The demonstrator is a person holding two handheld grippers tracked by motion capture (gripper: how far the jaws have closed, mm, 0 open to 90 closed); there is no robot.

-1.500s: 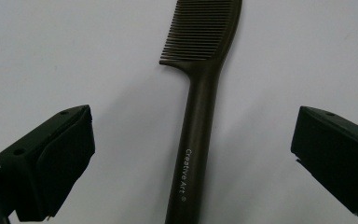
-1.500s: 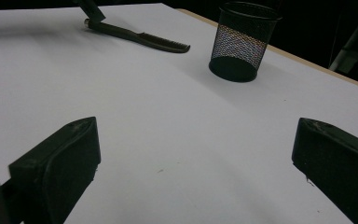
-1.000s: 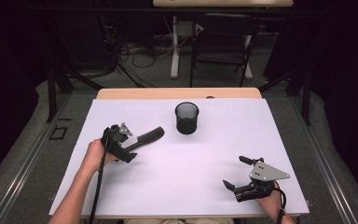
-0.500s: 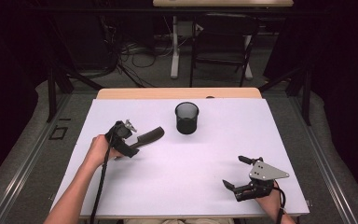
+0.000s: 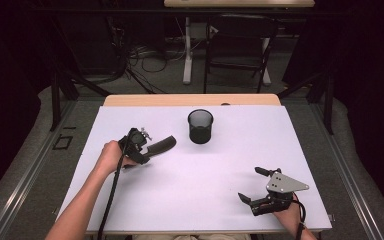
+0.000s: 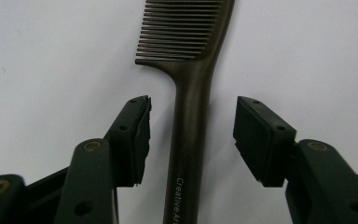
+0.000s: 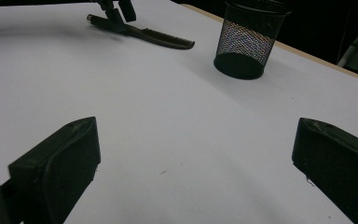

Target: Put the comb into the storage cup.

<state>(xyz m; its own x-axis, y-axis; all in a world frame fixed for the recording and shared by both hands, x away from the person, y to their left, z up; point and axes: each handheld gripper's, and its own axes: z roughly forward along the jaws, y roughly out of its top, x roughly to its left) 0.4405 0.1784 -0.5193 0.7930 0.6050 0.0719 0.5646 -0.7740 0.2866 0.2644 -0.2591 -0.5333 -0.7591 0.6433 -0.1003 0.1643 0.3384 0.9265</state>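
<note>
A dark brown comb (image 5: pixel 163 144) lies flat on the white table (image 5: pixel 280 140), left of the middle, teeth pointing toward the mesh cup. My left gripper (image 5: pixel 147 150) is open and sits low over the comb's handle. In the left gripper view the handle (image 6: pixel 192 140) runs up between the two pads (image 6: pixel 137 135), with a gap on each side, and the left gripper (image 6: pixel 193 126) touches nothing. My right gripper (image 5: pixel 249 184) rests open near the front right edge; the right gripper view has bare table between its jaws (image 7: pixel 196 158). That view also has the comb (image 7: pixel 163 38) far off.
A black wire-mesh cup (image 5: pixel 200 126) stands upright behind the table's middle, right of the comb, also in the right gripper view (image 7: pixel 247 42). A wooden strip (image 5: pixel 190 100) edges the table's far side. Chairs and cables stand on the floor beyond.
My left gripper has crept forward and a little right, settling around the comb's handle. The comb, the cup and the right gripper have stayed where they were.
</note>
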